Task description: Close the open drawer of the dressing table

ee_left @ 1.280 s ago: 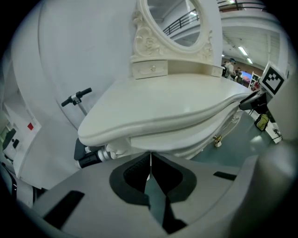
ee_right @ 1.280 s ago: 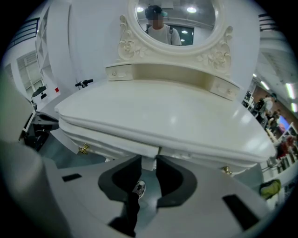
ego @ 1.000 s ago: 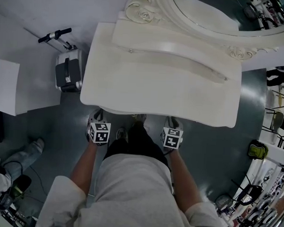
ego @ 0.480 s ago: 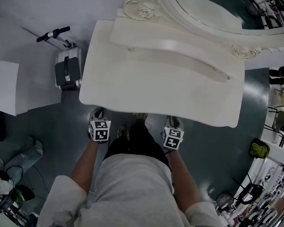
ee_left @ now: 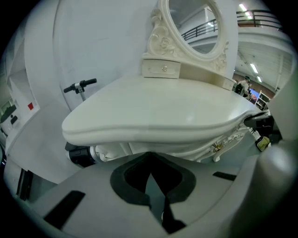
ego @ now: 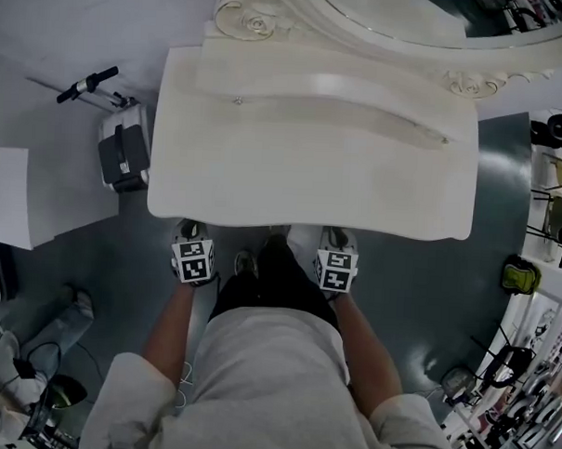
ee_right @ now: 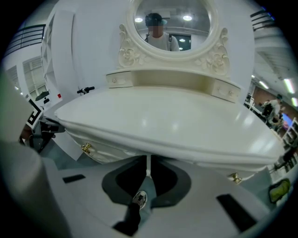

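The cream dressing table (ego: 312, 155) fills the middle of the head view, with its oval mirror (ego: 392, 14) at the back. Under the top's front edge shows the carved drawer front (ee_right: 116, 153), which has a gold handle (ee_right: 86, 148). Its front is also in the left gripper view (ee_left: 205, 151). My left gripper (ego: 190, 232) is at the front edge on the left, shut and empty, jaws together (ee_left: 149, 161). My right gripper (ego: 337, 236) is at the edge on the right. Its jaws have just been closing and stand together but for a thin slit (ee_right: 148, 168), with nothing between them.
A dark wheeled case (ego: 121, 156) and a scooter handle (ego: 83, 82) stand left of the table, beside a white panel (ego: 8, 193). Another person's legs (ego: 49, 325) show at the lower left. Chairs and a yellow-green bag (ego: 520, 276) are on the right.
The head view has swung slightly, so the table sits further left in the picture. Both grippers keep their places at the table's front edge.
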`<state>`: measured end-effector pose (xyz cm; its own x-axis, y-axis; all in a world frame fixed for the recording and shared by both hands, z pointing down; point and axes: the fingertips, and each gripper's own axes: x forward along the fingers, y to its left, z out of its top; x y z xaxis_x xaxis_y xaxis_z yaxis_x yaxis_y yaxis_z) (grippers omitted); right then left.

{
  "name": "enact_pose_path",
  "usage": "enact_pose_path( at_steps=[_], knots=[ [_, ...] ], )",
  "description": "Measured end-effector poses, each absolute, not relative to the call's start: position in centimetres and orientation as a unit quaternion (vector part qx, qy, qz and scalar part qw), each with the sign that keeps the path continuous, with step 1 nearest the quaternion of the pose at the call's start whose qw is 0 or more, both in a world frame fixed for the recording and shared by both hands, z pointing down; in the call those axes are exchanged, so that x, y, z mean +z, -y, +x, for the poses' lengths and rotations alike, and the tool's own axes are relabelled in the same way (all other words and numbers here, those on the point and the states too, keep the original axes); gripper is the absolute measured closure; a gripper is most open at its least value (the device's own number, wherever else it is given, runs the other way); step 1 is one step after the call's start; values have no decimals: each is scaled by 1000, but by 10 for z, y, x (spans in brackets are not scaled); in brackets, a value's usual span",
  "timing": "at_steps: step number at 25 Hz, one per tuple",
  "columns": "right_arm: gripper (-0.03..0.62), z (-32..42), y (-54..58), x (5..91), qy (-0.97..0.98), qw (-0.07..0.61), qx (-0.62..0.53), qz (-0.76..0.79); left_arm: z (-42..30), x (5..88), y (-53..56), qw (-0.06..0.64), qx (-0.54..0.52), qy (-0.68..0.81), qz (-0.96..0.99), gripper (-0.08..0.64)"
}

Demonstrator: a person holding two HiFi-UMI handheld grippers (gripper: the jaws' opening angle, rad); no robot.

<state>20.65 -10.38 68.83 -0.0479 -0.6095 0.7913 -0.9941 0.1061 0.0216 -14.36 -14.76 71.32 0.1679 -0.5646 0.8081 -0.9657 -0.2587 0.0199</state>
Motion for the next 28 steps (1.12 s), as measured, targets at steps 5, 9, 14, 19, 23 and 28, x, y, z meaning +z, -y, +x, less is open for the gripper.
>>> enact_pose_path(
  at_steps=[5,9,14,19,23,28],
  knots=[
    [566,193,95,688,677,343,285,586,-138,712,142,281,357,526,719,552],
    [572,182,81,679,680,340,278,587,-133,703,125,277,354,513,731,552],
    [575,163,57,660,681,328,263,600,-126,690,103,267,339,494,755,552],
    [577,136,32,633,690,316,221,612,-118,661,84,256,312,473,783,552],
    [577,125,19,603,693,291,202,628,-95,630,73,227,297,446,813,552],
    [577,122,9,558,696,258,162,650,-51,600,54,209,271,401,850,552]
  ],
)
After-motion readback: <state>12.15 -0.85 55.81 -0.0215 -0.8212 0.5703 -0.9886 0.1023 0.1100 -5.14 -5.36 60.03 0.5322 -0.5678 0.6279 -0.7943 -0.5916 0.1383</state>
